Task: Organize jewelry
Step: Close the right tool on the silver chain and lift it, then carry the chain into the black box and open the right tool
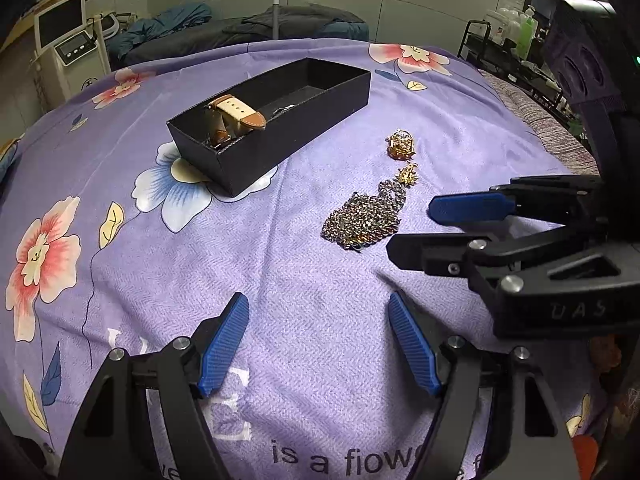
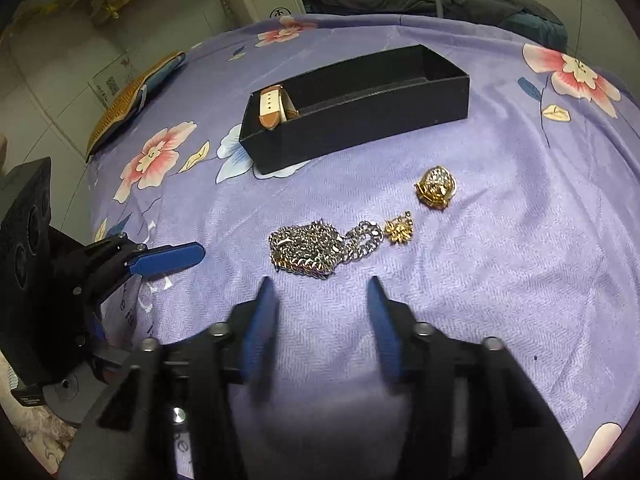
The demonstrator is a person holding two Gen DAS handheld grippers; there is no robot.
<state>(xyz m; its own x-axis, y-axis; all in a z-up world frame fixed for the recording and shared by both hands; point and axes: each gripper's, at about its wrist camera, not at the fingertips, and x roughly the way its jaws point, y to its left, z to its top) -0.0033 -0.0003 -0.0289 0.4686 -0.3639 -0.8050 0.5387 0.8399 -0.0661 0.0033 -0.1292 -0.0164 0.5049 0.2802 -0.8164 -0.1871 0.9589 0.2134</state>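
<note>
Bed cover (image 2: 520, 280): a lilac floral sheet, soft and yielding, carries every piece; anything pressed into it will likely sink a little.
Black box (image 2: 360, 128): a long open cardboard tray, light and stiff, sits at the far side of the sheet, well apart from the loose pieces.
Watch (image 2: 276, 106): already lying at one end of the box, its tan and cream strap flexible, the case hidden.
Chain (image 2: 308, 250): a silver heap of links just ahead of the right tool; probably the heaviest piece, limp and slippery, apt to trail or spill; best pinched through the thick of the pile.
Round gold brooch (image 2: 435, 188): stone-studded, rigid, likely delicate on its face; take it by the edges.
Small gold brooch (image 2: 398, 230): spiky, light, touching or almost touching the chain's loose end; easy to snag.
Right hand-held gripper (image 2: 322, 292): spread, nothing between its blue pads, poised just short of the chain.
Left hand-held gripper (image 1: 318, 312): spread wide and empty over bare sheet, well clear of the jewelry.
</note>
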